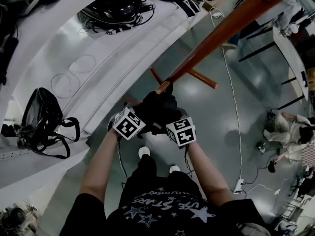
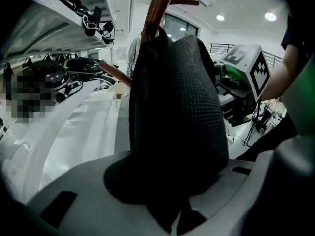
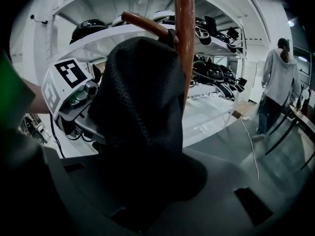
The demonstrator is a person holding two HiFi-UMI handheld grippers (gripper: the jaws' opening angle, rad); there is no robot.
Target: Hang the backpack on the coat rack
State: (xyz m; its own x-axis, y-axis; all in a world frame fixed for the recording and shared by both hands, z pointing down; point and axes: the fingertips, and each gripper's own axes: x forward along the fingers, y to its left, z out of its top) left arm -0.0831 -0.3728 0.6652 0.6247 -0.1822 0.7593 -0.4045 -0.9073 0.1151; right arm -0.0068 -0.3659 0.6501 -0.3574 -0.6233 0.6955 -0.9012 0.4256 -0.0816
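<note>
The backpack (image 1: pixel 158 108) sits bunched at the coat rack (image 1: pixel 231 26), its top against a peg (image 1: pixel 164 86) at its 12 o'clock; hanging looks nearly done. The next move, I judge, is letting go and backing off. The left gripper (image 2: pixel 170 213) at 7 o'clock and the right gripper (image 3: pixel 133 215) at 5 o'clock each pinch its fabric, with both forearms stretched forward and angled down.

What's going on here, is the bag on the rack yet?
A person is hanging a black backpack on a wooden coat rack. The left gripper and the right gripper each have the backpack's fabric between their jaws and hold it up against a peg. Its top sits right at the peg and pole; whether the loop is hooked isn't clear. A second black bag lies on the white counter, untouched.
</note>
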